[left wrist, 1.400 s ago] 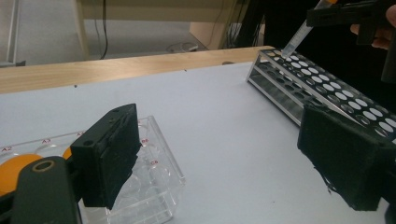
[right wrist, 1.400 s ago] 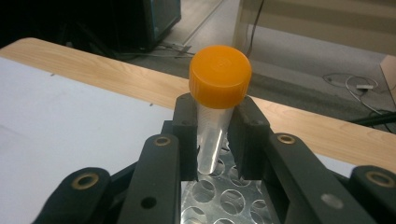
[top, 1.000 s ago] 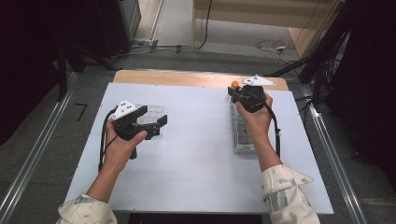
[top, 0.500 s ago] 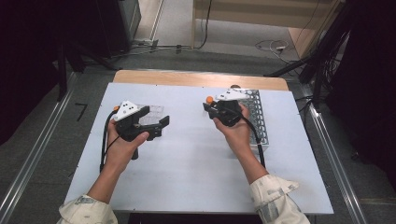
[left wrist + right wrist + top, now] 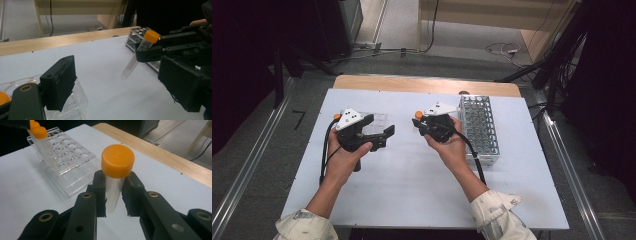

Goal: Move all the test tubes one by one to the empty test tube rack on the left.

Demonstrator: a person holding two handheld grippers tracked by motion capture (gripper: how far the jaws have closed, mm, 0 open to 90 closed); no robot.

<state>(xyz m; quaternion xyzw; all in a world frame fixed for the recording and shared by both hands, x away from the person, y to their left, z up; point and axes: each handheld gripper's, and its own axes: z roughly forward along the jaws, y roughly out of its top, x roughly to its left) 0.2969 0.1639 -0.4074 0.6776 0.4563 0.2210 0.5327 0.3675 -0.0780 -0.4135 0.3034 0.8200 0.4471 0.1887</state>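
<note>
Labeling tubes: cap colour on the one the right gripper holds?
Orange cap on a clear tube; right gripper view shows it best.

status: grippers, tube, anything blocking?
Right gripper shut on tube, orange cap up. Left gripper open at clear rack. Rack holds two capped tubes. Table between them bare, nothing blocking.

Clear plastic tube (image 5: 113,187) with an orange screw cap (image 5: 117,160) and printed graduation marks along its wall. It is clamped just below the cap between the two black fingers (image 5: 100,192) of the right gripper (image 5: 113,195), held clear above the white tabletop (image 5: 412,190). In the left gripper view the tube (image 5: 136,58) hangs tilted, cap uppermost and tapered lower end free. In the high view its cap (image 5: 418,115) lies between the clear rack (image 5: 377,120) and the metal rack (image 5: 479,127).
</note>
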